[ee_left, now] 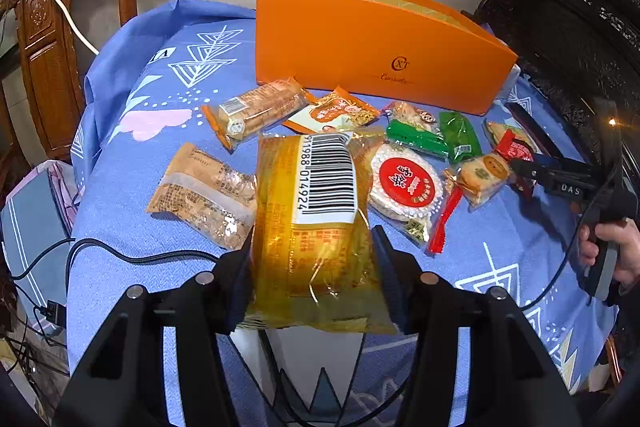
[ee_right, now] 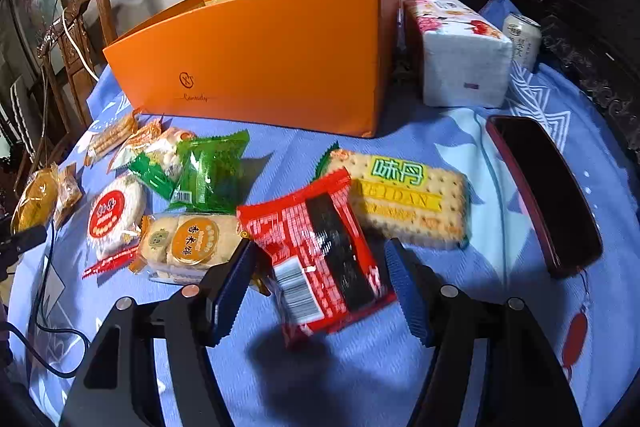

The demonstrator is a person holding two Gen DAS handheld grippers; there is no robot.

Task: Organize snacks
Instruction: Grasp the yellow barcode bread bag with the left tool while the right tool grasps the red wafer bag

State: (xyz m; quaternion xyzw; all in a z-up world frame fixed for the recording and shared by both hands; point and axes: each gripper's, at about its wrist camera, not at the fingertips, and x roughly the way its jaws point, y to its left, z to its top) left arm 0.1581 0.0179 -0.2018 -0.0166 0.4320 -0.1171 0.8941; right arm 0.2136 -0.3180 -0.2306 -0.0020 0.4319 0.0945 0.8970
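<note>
A yellow snack packet (ee_left: 316,223) fills the lower centre of the left wrist view, clamped between the jaws of the left gripper (ee_left: 314,259) and raised above the blue patterned tablecloth (ee_left: 132,187). In the right wrist view, a red snack packet (ee_right: 320,255) lies at lower centre between the jaws of the right gripper (ee_right: 320,281); the pads stand just clear of its edges, so it looks framed, not yet gripped. The picking-up step seems to be in hand. Next, judging by the layout, each packet needs carrying to the open orange box (ee_left: 372,39) in the upper middle and dropping inside.

Other wrapped snacks lie scattered in front of the box. A tissue pack (ee_right: 456,51) sits at the upper right. The inside of the box is hidden, and the red packet is motion-blurred.
</note>
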